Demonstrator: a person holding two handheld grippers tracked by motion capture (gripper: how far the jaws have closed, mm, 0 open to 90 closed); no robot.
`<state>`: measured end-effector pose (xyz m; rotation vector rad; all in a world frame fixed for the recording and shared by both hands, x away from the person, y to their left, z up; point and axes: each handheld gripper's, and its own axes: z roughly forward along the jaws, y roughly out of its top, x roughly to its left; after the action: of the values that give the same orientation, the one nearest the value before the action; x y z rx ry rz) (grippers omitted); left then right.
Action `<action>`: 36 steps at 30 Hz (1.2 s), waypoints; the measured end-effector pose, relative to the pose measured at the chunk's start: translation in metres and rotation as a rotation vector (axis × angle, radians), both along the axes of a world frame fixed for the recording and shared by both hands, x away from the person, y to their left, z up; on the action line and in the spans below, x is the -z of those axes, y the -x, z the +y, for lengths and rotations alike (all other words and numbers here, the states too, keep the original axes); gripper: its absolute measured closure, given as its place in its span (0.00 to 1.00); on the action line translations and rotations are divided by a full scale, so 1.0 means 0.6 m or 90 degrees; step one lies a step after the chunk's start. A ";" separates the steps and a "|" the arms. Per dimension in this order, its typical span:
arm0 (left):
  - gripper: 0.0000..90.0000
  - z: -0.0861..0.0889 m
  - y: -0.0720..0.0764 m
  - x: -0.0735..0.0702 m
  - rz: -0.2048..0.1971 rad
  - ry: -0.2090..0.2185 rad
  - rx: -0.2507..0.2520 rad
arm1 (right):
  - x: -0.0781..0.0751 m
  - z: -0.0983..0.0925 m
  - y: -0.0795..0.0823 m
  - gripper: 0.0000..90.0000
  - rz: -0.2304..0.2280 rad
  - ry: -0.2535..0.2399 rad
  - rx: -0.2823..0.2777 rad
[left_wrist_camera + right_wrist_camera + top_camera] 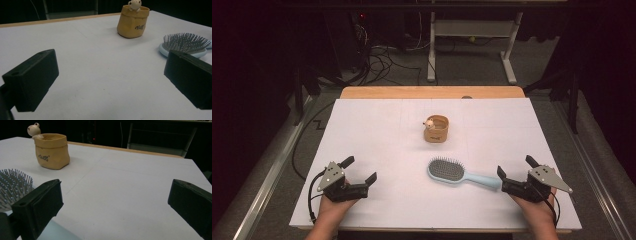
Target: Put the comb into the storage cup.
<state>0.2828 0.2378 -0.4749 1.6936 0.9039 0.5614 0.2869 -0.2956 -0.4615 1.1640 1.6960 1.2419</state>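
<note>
The hairbrush (460, 174) lies flat on the desk (377, 130), handle pointing at the right gripper (515, 174), whose empty, wide-open jaws sit just beside the handle tip; the left gripper (360, 170), equally open, is well apart.

The high view looks down and forward over the whole table (362, 130). The 2 gripper views sit low and close, both facing the pot (133, 22) and hairbrush (12, 185).

Matt white paper table cover (377, 135), pale blue plastic hairbrush (462, 175), glazed ochre ceramic pot (436, 129)
</note>
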 end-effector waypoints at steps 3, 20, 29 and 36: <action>0.00 -0.001 0.001 0.000 0.003 0.001 0.002 | 0.000 0.002 -0.002 0.00 -0.003 0.004 0.000; 0.00 0.005 0.001 0.000 0.008 0.004 -0.005 | 0.002 0.002 -0.005 0.00 0.005 0.007 -0.010; 0.00 0.004 0.001 0.001 0.003 0.000 -0.007 | -0.003 -0.002 -0.002 0.10 0.006 0.000 -0.006; 0.00 0.004 0.000 0.001 0.001 -0.002 -0.011 | -0.005 -0.001 -0.001 0.20 0.012 0.004 -0.012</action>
<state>0.2827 0.2405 -0.4756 1.6899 0.9201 0.5743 0.2877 -0.2961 -0.4586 1.1613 1.7267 1.2401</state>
